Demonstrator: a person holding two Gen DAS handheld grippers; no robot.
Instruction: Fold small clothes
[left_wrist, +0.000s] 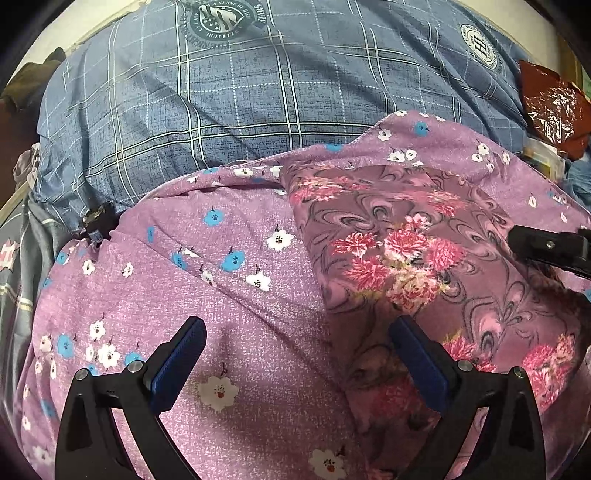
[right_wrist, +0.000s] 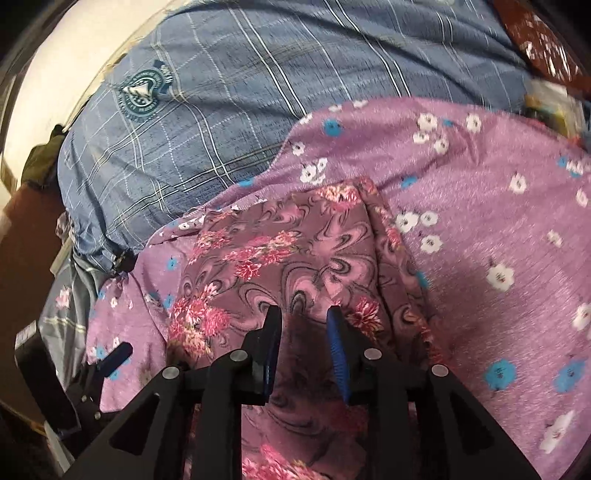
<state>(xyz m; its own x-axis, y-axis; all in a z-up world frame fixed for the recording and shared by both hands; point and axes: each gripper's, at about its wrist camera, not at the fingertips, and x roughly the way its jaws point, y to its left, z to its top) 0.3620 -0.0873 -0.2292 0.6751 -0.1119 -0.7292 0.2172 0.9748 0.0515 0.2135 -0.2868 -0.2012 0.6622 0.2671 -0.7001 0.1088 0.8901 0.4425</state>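
The small mauve garment with pink flowers (right_wrist: 280, 258) lies partly folded on the lilac flowered sheet (right_wrist: 498, 221), just ahead of the right hand-held gripper (right_wrist: 303, 314), whose jaws stand slightly apart holding nothing, while the left hand-held gripper (left_wrist: 299, 332) is wide open and empty, so more folding seems left

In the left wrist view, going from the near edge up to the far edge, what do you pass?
Left gripper with jaws wide apart → lilac cloth with small flowers → blue plaid cover → pale wall.
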